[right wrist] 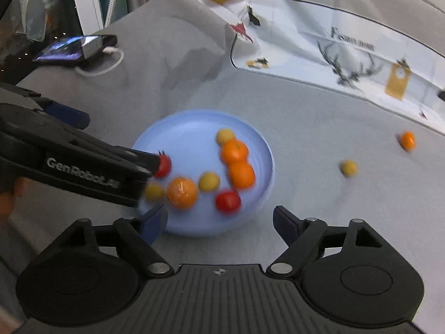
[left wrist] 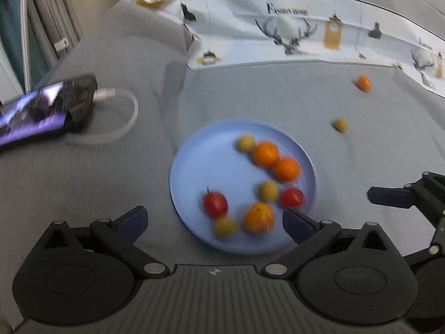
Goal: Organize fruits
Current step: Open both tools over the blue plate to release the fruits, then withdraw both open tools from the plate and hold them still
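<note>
Open grey tabletop (left wrist: pixel 278 94) lies between the blue plate (left wrist: pixel 194 167) and two stray fruits: an orange (left wrist: pixel 363 83) and a yellow one (left wrist: pixel 340 124). Leftward, a phone (left wrist: pixel 47 108) and cable (left wrist: pixel 122 117) obstruct; the patterned sheet (left wrist: pixel 278 36) bounds the far side.

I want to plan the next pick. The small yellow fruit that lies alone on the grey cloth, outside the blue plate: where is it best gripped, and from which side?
Grip the small yellow fruit across its widest middle, coming from above with the open right gripper. It is round, so any axis should work, and nothing touches it on the grey cloth.
</note>
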A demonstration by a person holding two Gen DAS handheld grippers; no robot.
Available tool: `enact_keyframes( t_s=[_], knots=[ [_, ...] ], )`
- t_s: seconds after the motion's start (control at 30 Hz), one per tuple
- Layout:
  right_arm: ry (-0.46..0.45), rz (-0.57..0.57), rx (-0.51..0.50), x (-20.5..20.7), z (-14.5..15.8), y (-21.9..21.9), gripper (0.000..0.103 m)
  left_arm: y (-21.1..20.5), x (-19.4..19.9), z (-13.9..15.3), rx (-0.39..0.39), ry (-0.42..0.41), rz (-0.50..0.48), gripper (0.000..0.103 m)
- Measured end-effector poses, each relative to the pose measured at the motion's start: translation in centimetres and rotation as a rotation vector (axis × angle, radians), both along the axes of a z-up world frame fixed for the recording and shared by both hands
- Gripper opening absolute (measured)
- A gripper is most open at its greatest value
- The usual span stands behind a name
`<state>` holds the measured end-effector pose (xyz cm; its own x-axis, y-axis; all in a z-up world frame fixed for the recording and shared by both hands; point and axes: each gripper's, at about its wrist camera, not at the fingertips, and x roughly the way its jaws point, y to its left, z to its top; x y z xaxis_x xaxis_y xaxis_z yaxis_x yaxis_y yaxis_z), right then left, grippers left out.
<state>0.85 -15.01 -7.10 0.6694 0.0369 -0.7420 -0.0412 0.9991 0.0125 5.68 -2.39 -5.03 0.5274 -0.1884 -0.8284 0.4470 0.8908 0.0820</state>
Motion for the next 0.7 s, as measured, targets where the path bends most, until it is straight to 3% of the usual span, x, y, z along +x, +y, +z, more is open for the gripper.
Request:
enact_keyframes(
  t_s=[0.13,0.3,0.7],
  knots=[
    [0.03,-0.04,0.022,-4.0,1.0,0.0,0.093,1.3,-3.5,0.9,-0.016,0.03,0.01,0.103],
    [-0.013,-0.073,0.022,-7.9,3.2,0.7,0.098,3.2,-7.3,3.0,-0.048,0.017,0.031,0.103],
    [-0.162,-0.102,-0.02,-15.0,7.1,1.4,0.101,4.3,-13.8,7.4,-0.082,-0.129,0.027,0.103]
  ],
)
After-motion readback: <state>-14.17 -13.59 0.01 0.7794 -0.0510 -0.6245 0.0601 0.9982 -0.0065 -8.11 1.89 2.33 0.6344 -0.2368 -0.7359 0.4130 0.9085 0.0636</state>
